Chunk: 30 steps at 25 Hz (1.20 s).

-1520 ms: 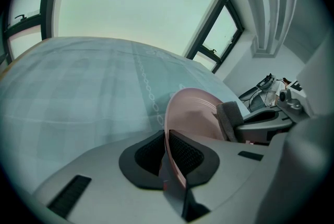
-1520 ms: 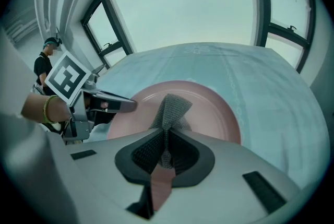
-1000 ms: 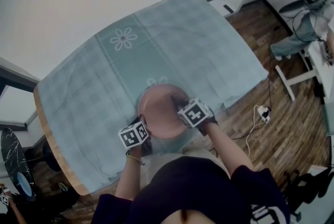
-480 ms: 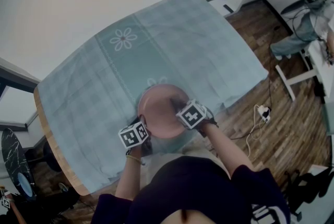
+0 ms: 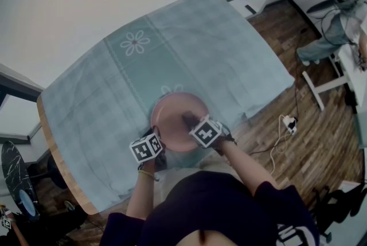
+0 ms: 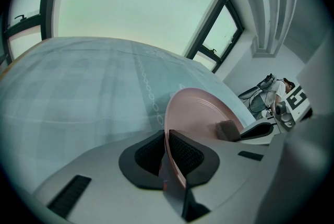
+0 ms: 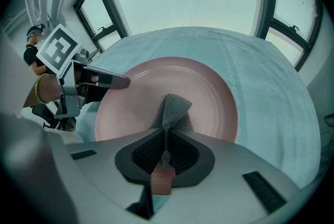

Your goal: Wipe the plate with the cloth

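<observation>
The head view gives me the layout. The round pink plate (image 5: 172,116) sits close to the near edge of the wood-edged counter (image 5: 57,153), on a pale teal checked tablecloth (image 5: 200,44), with both marker cubes crowding its near rim. From up there I can't read either pair of jaws.

The left gripper view settles one side. My left tongs (image 6: 167,152) are pinched on the plate's rim (image 6: 201,113), which runs edge-on between the two ribbed pads, one pad against each face. It also shows the right tongs (image 6: 261,131) reaching in from the right, pressing a small grey wad against the plate's inner face.

The right gripper view shows what that wad is. My right tongs (image 7: 166,152) are clamped on a grey knitted cloth (image 7: 172,110), whose free end folds forward and lies on the plate (image 7: 209,87), just inside the near rim. The left tongs (image 7: 112,81) grip the rim at the left of that view.

I can't tell whether the plate is lifted off the tablecloth.
</observation>
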{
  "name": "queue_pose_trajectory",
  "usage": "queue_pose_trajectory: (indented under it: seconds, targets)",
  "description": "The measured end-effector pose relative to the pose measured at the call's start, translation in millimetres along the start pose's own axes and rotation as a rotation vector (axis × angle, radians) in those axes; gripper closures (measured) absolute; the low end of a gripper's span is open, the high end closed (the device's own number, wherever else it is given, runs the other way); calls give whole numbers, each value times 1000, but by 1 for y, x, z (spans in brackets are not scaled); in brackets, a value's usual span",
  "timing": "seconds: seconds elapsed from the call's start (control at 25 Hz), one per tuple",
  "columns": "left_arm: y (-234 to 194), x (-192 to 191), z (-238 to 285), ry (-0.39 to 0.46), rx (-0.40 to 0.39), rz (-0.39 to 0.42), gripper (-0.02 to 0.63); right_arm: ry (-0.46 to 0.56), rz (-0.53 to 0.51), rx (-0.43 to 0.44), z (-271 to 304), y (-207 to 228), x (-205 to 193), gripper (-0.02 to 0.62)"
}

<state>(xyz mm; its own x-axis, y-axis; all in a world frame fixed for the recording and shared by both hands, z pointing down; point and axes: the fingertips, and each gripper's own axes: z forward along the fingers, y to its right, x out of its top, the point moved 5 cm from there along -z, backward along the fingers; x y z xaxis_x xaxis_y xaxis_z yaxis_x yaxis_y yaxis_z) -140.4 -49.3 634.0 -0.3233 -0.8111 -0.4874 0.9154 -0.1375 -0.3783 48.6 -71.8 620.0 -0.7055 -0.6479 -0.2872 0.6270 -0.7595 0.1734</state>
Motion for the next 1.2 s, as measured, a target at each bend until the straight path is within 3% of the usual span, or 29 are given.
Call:
queue_pose_trajectory:
  seconds: [1.2]
  targets:
    - [0, -1, 0, 3, 4, -13, 568, 19, -53, 137, 10, -58, 1, 563]
